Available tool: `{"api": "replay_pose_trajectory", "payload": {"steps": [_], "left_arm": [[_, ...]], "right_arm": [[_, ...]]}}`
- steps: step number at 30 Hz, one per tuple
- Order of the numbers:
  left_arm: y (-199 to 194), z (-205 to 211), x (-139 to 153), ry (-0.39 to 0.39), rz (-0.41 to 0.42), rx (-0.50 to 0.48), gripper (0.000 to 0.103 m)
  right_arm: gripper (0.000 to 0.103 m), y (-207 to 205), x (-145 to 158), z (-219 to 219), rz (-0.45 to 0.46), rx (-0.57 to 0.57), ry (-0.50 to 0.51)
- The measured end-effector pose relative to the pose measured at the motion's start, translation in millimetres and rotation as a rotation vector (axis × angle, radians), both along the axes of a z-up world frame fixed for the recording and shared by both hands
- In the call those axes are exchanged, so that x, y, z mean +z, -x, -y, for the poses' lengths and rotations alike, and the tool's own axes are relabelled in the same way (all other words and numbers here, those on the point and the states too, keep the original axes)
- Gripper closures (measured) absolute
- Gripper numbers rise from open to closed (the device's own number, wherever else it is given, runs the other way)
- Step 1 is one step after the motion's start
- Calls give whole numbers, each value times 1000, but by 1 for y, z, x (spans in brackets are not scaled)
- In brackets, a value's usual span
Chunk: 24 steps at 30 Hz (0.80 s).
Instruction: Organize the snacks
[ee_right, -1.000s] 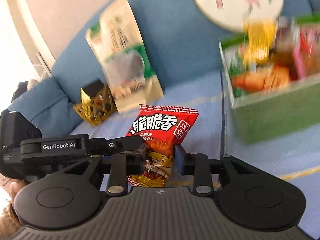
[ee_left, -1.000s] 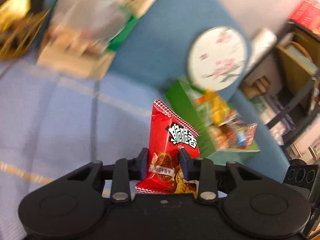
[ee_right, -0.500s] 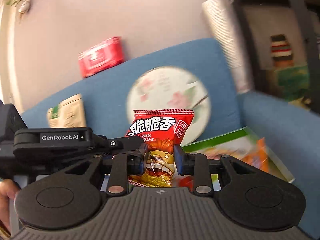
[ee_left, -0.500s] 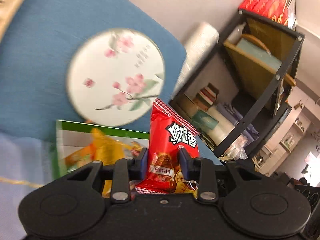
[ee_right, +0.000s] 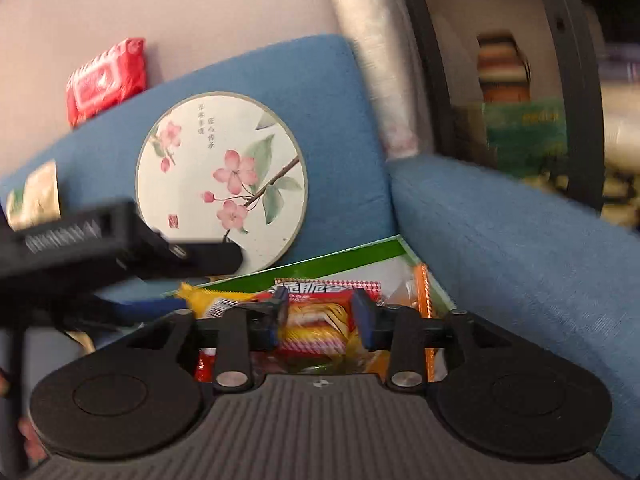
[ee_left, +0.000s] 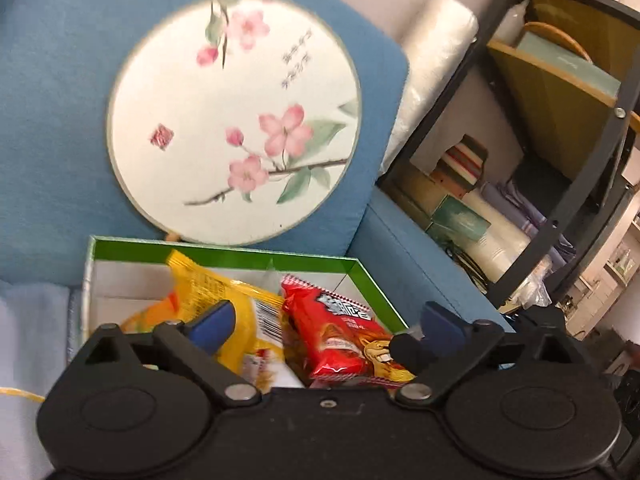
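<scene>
A green-rimmed box (ee_left: 224,249) sits on the blue sofa and holds snack packets. In the left wrist view my left gripper (ee_left: 326,322) is open above it. A red lion-print packet (ee_left: 340,340) lies loose in the box below the gripper, beside a yellow packet (ee_left: 224,292). In the right wrist view my right gripper (ee_right: 320,316) is open over the same box (ee_right: 360,254). A red packet (ee_right: 320,292) lies in the box beyond the fingers, with a striped snack (ee_right: 316,332) between them. The left gripper's body (ee_right: 100,240) crosses at the left.
A round flower-painted fan (ee_left: 234,118) leans on the sofa back behind the box. The sofa armrest (ee_right: 520,248) rises at the right. A dark metal shelf (ee_left: 560,160) with books and bags stands beyond it. A red wipes pack (ee_right: 106,78) sits atop the sofa back.
Both grippers have opened and let go of their red packets, which now lie in the green box. Both grippers have come closer over the box.
</scene>
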<state>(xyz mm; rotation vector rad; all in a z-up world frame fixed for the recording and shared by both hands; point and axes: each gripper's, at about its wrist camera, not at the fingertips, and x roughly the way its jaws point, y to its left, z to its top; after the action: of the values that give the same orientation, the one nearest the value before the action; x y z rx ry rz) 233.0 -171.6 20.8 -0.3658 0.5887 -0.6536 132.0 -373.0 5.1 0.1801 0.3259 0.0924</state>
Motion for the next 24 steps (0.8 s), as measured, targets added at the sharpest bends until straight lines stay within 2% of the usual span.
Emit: {"api": "replay_pose_trajectory", "payload": {"steps": [1,2,5,9,13,16,20,24], "left_arm": [[3,-4,2,-5,-1,3,0],[6,-7,5,-9,-2,13,0],[20,-19,14,-38,12,36,0],[48,-40,24,-75,14,77,0],[85,-55,26,-173,8,111,0],[112,-59,20,-266,-14,128,0],[144,-68,5,-294,-81,137,0],[173,-69,-3,-353,-69,177,0]], "right_arm": [[11,4,2,-3,20,-1,17],[5,6,3,-4,30,-3,27],[0,17,7,-8,31,7,37],[0,40,18,-17,14,-9,51],[0,71,26,-29,-20,-59,56],[0,99,21,-36,-82,-112,35],[0,131,12,-47,-135,-125,63],[0,146,5,-55,-173,-148,125]]}}
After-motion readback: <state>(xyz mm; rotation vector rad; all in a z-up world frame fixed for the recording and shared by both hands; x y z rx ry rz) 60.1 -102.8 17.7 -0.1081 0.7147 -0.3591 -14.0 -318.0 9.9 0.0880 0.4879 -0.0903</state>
